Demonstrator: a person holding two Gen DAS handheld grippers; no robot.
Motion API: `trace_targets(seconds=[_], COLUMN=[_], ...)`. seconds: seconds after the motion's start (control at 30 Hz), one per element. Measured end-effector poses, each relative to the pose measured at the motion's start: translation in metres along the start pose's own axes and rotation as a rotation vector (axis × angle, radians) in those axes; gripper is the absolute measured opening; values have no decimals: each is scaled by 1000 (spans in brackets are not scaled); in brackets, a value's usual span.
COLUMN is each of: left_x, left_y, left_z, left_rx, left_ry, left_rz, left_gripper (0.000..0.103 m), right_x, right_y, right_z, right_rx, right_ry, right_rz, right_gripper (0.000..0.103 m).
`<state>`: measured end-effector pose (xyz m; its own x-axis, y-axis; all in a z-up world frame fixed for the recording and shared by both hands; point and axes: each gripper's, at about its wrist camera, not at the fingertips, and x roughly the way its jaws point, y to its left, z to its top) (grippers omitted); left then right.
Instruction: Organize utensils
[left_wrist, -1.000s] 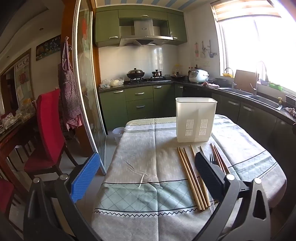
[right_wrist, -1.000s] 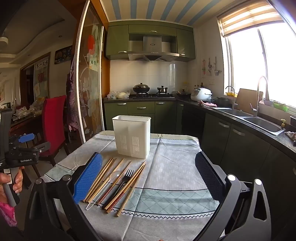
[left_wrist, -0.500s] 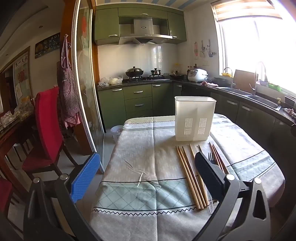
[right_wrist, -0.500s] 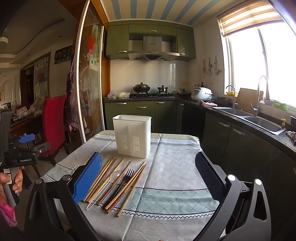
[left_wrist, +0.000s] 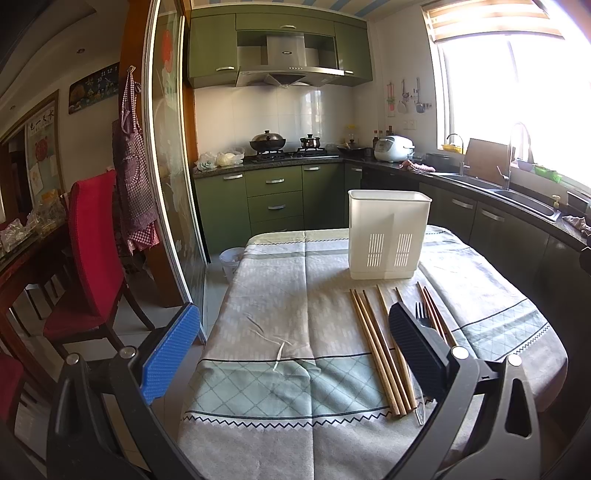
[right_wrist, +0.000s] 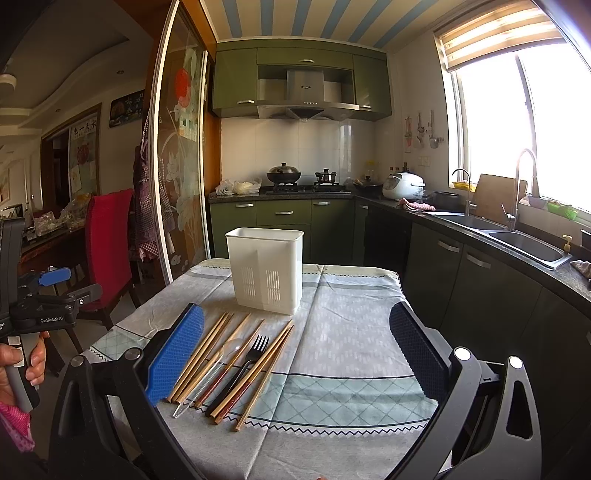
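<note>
Several wooden chopsticks (right_wrist: 207, 354), a black plastic fork (right_wrist: 251, 354) and a clear plastic spoon (right_wrist: 218, 365) lay side by side, fanned on the near half of the cloth-covered counter (right_wrist: 351, 332); exactly how many sticks there were could not be told. Just beyond their far tips stood a white slotted plastic utensil holder (right_wrist: 265, 271), upright and seemingly empty, close to the tips in the left wrist view though contact could not be judged.

Neither gripper held anything. The right gripper (right_wrist: 295, 354) hovered above the near edge with its jaws spread wide, its blue pad over the leftmost chopsticks. The left gripper (left_wrist: 293, 350) hung likewise wide open, further left, its dark pad overlapping the fork's handle in view. A hand (right_wrist: 22, 365) on the left gripper's handle showed at the edge of the right wrist view.

Nothing looked sorted yet, so a first pick seemed the step in hand. Doing it well would probably mean lowering one gripper across a single piece near mid-length, closing firmly, then tilting it upright before dropping it into the holder, keeping like pieces together.
</note>
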<state>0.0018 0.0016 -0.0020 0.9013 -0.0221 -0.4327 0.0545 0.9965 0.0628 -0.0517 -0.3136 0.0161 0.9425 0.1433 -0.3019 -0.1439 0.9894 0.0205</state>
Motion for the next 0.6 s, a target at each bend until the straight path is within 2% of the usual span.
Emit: trace_targets(seconds=[0.6], left_x=[1], left_y=[0], left_z=[-1], left_rx=[-1], left_ry=[2], left_rz=[0], left_gripper=[97], right_x=[1], right_y=[0], right_z=[-1], right_rx=[0], right_ry=[1], right_rz=[0], right_gripper=[99])
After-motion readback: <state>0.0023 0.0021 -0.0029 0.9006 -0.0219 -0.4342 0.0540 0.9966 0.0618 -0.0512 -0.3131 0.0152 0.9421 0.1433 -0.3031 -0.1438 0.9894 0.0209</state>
